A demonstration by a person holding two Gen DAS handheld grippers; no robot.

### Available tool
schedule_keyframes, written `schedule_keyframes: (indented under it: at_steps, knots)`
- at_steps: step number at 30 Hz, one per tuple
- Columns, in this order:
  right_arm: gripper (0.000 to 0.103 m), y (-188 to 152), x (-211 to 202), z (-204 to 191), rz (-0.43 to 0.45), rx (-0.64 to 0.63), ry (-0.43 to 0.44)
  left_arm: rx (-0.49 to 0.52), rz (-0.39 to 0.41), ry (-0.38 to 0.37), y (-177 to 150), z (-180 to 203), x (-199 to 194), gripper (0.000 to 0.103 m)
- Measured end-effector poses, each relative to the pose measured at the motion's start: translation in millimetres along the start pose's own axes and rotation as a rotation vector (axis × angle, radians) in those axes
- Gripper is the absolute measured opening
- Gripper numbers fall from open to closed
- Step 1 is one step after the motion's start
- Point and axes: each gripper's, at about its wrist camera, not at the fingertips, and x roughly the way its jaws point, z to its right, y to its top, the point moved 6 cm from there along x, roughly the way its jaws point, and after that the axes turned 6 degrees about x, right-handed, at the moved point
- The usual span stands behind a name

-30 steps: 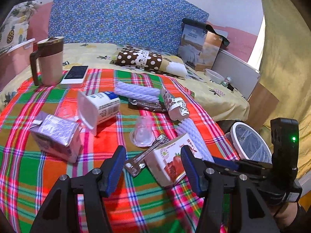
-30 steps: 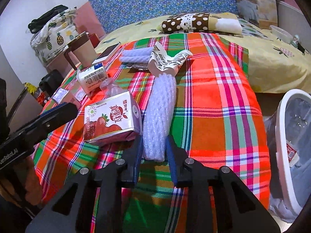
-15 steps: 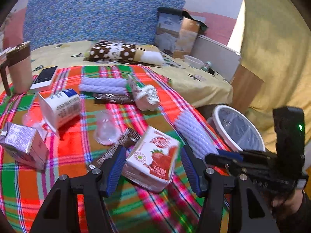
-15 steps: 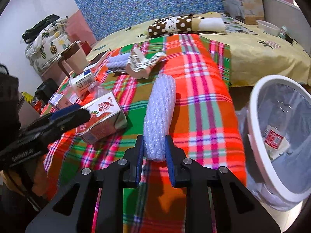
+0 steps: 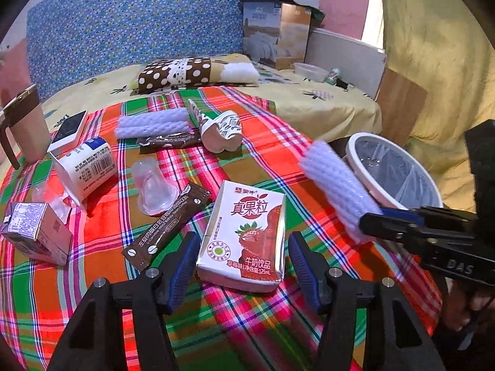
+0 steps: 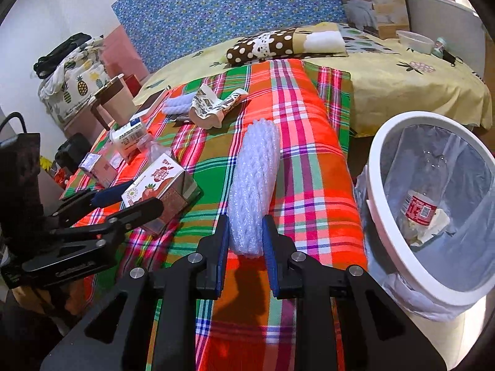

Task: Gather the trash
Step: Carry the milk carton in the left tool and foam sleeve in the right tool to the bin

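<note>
The foam net sleeve [image 6: 253, 185] is pinched at its near end by the right gripper [image 6: 246, 241], whose fingers are closed on it, and it is lifted over the plaid cloth [image 6: 312, 160] beside the bin [image 6: 380, 216] (a bottle already lies inside). This looks like the carry step; the next move calls for swinging right over the rim and letting go. The left gripper [image 5: 241, 266] is wide open, empty, straddling the strawberry milk carton [image 5: 247, 232] on the cloth.
</note>
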Motion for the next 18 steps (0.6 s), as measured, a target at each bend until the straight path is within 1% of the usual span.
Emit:
schedule_keyframes:
  at_steps: [3,10,18]
  knots:
    - [0.024,0.3,-3.1,1.0,0.009,-0.002,-0.003,-0.014,-0.011,0.011,-2.5,-1.2,2.9,0.057]
    - [0.024,-0.7,-9.4,-1.4,0.027,-0.014,-0.009,-0.088,0.024,0.026,-5.2,-5.5,-10.5,0.057]
    - [0.024,-2.4,-20.9,-2.2,0.056,-0.024,-0.019,-0.129,0.061,0.019,-3.8,8.2,-31.1,0.057]
